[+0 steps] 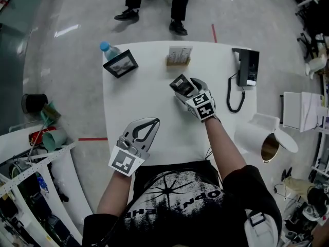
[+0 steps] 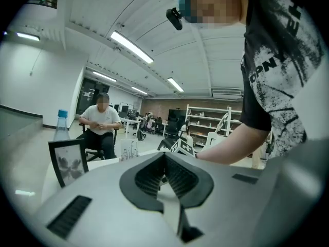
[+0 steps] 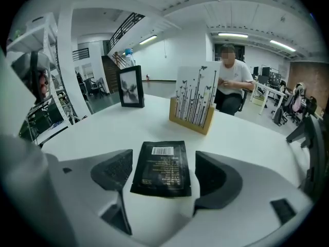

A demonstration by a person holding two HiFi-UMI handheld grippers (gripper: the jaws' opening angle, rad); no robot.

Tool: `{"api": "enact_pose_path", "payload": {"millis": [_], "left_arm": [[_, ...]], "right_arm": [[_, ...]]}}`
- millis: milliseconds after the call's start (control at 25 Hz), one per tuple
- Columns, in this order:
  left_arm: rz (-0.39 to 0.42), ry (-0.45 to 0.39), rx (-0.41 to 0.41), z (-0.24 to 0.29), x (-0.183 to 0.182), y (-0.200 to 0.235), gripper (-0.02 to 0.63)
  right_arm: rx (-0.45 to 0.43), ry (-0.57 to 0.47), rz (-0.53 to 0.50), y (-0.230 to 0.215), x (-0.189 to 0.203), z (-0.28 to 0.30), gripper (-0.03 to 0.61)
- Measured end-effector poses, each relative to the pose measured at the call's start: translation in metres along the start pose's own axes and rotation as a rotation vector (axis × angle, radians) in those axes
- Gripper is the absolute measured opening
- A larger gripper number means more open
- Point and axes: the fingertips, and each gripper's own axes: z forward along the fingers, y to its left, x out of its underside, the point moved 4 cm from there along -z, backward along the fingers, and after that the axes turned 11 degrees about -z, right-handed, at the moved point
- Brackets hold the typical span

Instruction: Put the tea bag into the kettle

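Far left: a clear plastic bottle with a blue cap (image 1: 106, 48) and a black-framed picture (image 1: 120, 64) stand at the back left of the white tabletop (image 1: 154, 102), well out of your way.
Left tongs: your left tongs (image 2: 164, 157) are closed tip to tip with nothing in them, held at the near left of the tabletop.
Tea bag: the flat black foil tea bag (image 3: 161, 161) lies label-up in the middle of the tabletop, just in front of the wooden stand with its printed card (image 3: 195, 104).
Right tongs: your right tongs (image 3: 160, 173) are spread wide, one jaw on each side of the bag, pads clear of it. You have hold of nothing yet.
Right side: a black desk phone with a coiled cord (image 1: 247, 66) sits at the back right.
Kettle: the white kettle (image 1: 253, 134), lid flipped open, is past the tabletop's right edge, well apart from the bag. What it stands on I cannot tell.
Done so far: you're lined up and the kettle is open.
Still to do: close on the bag, lift it, carry it right, and drop it in.
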Motion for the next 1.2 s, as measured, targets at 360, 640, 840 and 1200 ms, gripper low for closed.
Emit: {"api": "enact_pose_path", "payload": {"millis": [360,640,840,1200], "left_arm": [[-0.032,0.0,-0.049,-0.009,0.011,0.01,0.012],[-0.02,-0.001,-0.028,-0.007,0.009,0.006,0.012],[-0.012,-0.004,-0.024,-0.012,0.006,0.003,0.011],[0.011,-0.006,0.049,-0.014,0.002,0.0,0.011]], "right_arm": [[-0.003,0.054,-0.029,-0.003,0.004,0.014,0.37],[-0.02,0.064,-0.065,0.008,0.001,0.015,0.2],[-0.05,0.076,-0.086,0.024,-0.002,0.013,0.097],[0.032,-0.039,-0.06,0.025,-0.022,-0.028,0.081]]}}
